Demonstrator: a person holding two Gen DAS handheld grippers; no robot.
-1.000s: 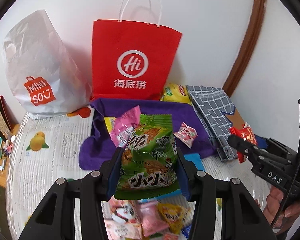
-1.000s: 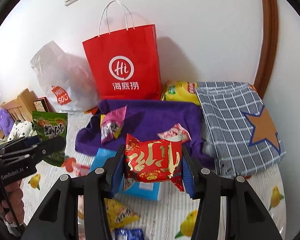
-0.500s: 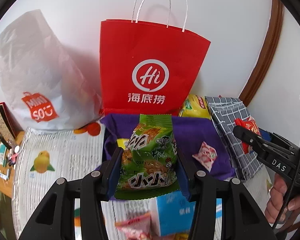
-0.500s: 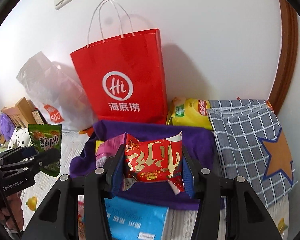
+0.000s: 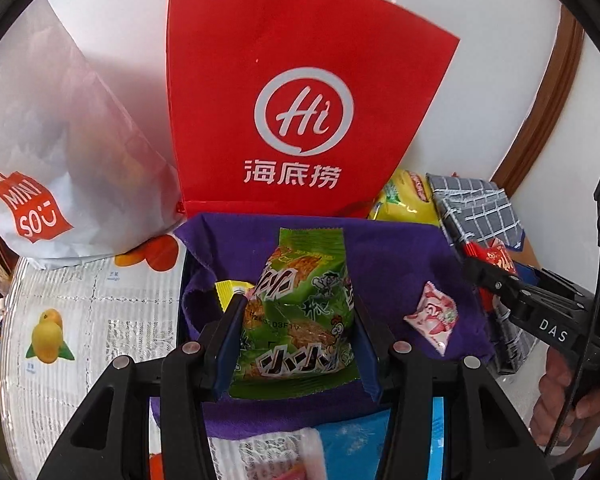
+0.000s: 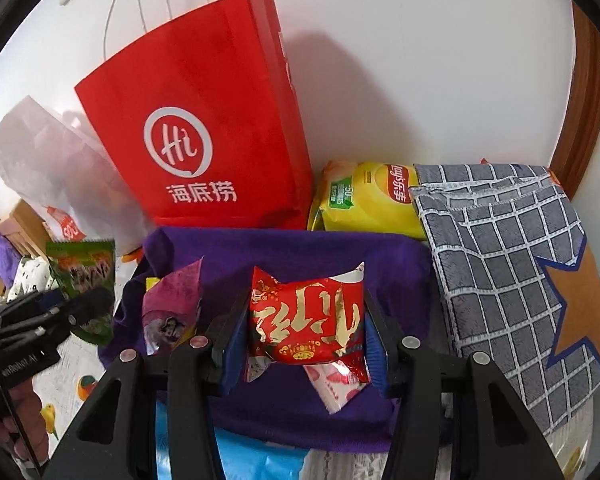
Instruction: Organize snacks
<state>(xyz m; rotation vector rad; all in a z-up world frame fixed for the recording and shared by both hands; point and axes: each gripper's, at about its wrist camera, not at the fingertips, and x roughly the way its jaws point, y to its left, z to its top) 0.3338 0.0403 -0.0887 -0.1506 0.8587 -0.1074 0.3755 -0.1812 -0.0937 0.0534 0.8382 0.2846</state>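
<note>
My left gripper (image 5: 298,322) is shut on a green snack packet (image 5: 300,320) and holds it above the purple cloth bin (image 5: 392,248). My right gripper (image 6: 306,322) is shut on a red snack packet (image 6: 306,320), also above the purple bin (image 6: 284,248). In the bin lie a pink-and-white packet (image 5: 432,316), a magenta packet (image 6: 172,312) and a yellow packet (image 5: 228,290). The right gripper shows at the right of the left wrist view (image 5: 496,268); the left gripper with its green packet (image 6: 86,280) shows at the left of the right wrist view.
A red paper bag (image 5: 300,100) stands against the wall behind the bin, a white plastic bag (image 5: 52,152) to its left. A yellow chip bag (image 6: 372,200) and a grey checked fabric bin (image 6: 508,248) are to the right. A blue packet (image 6: 256,458) lies in front.
Both grippers have moved forward with their packets, from above the loose snacks at the table's front to above the purple bin. The red bag looms closer.
</note>
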